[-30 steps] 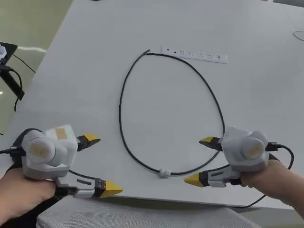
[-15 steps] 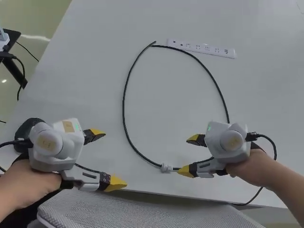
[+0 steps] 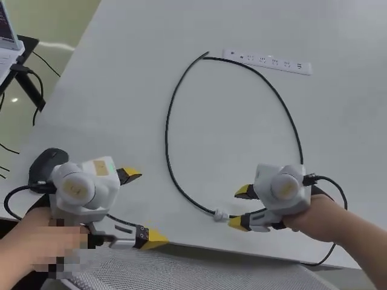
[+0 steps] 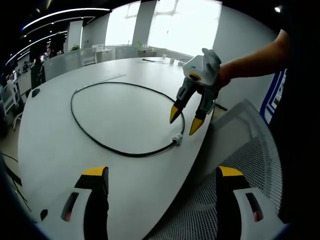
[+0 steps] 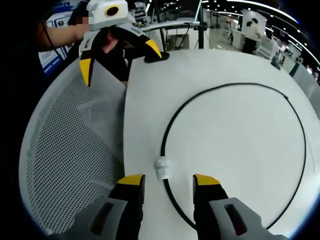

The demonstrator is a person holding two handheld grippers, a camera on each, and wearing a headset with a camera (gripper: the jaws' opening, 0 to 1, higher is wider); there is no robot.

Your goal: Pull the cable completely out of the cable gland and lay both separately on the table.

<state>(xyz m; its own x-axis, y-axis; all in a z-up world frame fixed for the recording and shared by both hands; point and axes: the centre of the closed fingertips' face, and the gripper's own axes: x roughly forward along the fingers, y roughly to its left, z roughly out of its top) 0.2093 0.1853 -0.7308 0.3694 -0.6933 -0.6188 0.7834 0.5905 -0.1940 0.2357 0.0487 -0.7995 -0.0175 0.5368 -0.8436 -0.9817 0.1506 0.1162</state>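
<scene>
Right gripper (image 3: 237,208): your jaws stand apart and empty, just short of the cable gland (image 3: 221,214).
Cable gland: small and white, threaded on the cable (image 3: 169,121), near the counter's (image 3: 121,90) near edge.
Cable: thin, black, one wide loop reaching toward the power strip (image 3: 266,61).
Left gripper (image 3: 146,206): wide, empty, well apart from the gland.
Progress: nothing done yet; you have the gripping, pulling and laying out left.

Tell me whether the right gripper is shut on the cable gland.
No: the right gripper is open, its jaws apart, and the white cable gland lies on the table between their tips.
</scene>
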